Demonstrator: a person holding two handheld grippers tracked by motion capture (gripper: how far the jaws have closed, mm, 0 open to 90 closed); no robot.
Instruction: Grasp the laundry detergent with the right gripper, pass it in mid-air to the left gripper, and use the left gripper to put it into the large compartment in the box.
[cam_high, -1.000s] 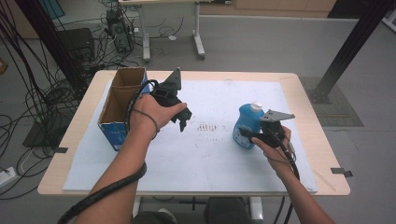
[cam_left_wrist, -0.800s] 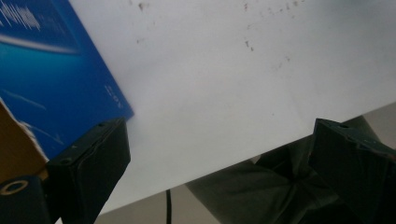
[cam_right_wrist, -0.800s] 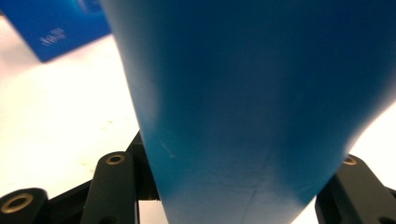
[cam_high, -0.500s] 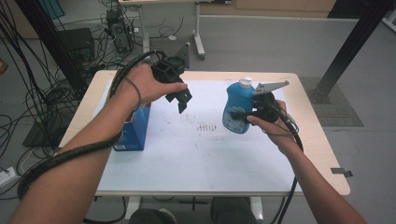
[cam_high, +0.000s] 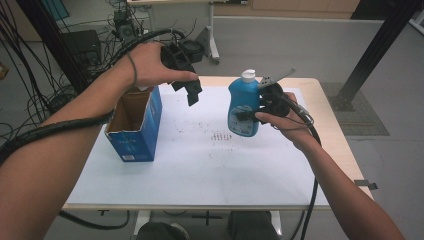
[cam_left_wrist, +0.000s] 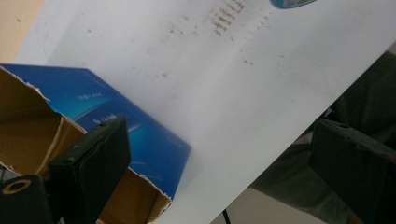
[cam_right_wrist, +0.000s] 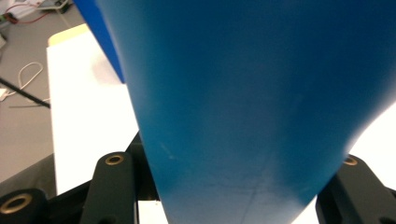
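A blue bottle (cam_high: 243, 105) with a white cap hangs upright above the right half of the white mat (cam_high: 200, 165). My right gripper (cam_high: 251, 114) is shut on its lower body from the right. In the right gripper view the bottle (cam_right_wrist: 261, 93) sits close up between the two black jaws of that gripper (cam_right_wrist: 233, 186). My left gripper (cam_high: 189, 91) hovers open and holds nothing, just right of and above an open blue cardboard box (cam_high: 135, 127). In the left gripper view the wide-apart jaws of this gripper (cam_left_wrist: 219, 140) frame the box (cam_left_wrist: 116, 121) and the mat.
The mat bears a patch of small dark specks (cam_high: 220, 135) near its middle. Bare wood of the table (cam_high: 335, 130) shows to the right. Cables and a black frame (cam_high: 75, 50) crowd the floor at the far left; a dark post (cam_high: 370, 55) stands at the far right.
Both hands have risen. The bottle has come up off the mat in the right gripper and moved slightly left. The left gripper stays open, now higher beside the box.
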